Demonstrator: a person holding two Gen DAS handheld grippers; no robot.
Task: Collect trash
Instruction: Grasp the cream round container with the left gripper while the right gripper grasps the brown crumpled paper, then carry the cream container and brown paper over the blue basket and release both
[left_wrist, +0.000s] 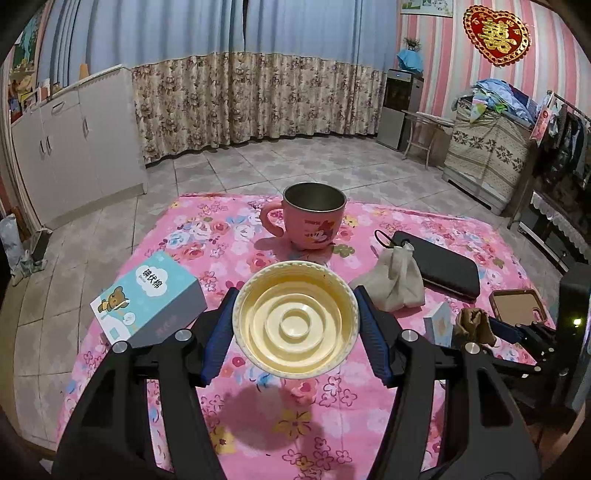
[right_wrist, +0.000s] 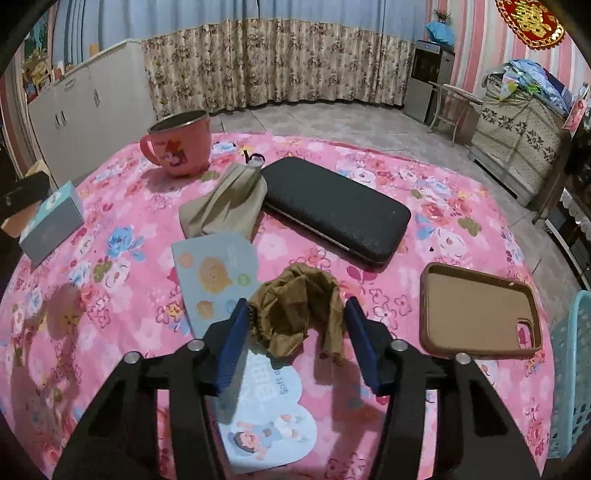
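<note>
A cream ribbed disposable cup (left_wrist: 295, 321) faces me open end first, and my left gripper (left_wrist: 295, 295) is shut on it, a blue pad on each side of its rim. The cup hangs above the pink floral tablecloth (left_wrist: 258, 424) and casts a shadow below. My right gripper (right_wrist: 295, 302) is shut on a crumpled brown paper wad (right_wrist: 295, 314), which lies low over a flat blue printed card (right_wrist: 218, 273). The left wrist view shows that wad (left_wrist: 474, 325) and the right gripper at the table's right side.
A pink cartoon mug (left_wrist: 312, 218) stands at the far side of the table. A blue tissue box (left_wrist: 147, 299) sits at the left. A beige cloth pouch (right_wrist: 225, 210), a black case (right_wrist: 336, 218) and a brown phone case (right_wrist: 480, 314) lie nearby. A teal basket (right_wrist: 572, 369) is at the right edge.
</note>
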